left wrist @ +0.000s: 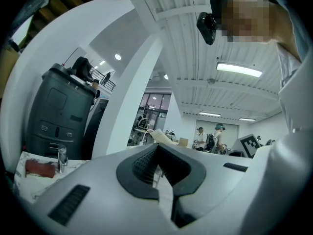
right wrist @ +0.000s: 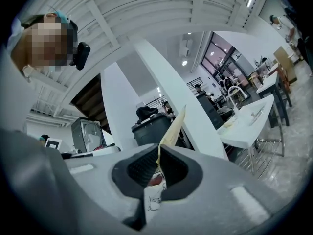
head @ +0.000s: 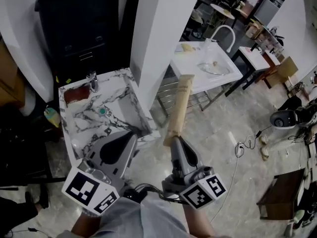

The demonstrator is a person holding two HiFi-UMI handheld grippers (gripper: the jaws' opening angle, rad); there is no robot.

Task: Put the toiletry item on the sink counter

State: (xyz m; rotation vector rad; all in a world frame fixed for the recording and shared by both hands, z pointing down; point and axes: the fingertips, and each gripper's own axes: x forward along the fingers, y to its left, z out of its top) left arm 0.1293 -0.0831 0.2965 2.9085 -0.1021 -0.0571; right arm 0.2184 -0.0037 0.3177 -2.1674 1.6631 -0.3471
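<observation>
Marble sink counter (head: 81, 120) awaits: the right gripper (head: 174, 142), clamped on seemingly a tan toiletry tube (head: 181, 100), should swing left and lower, while the left gripper (head: 132, 137) is closed on nothing.

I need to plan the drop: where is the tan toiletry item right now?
Head view, centre: the tan toiletry item is clamped in the right gripper, held just right of the marble sink counter, not on it.
</observation>
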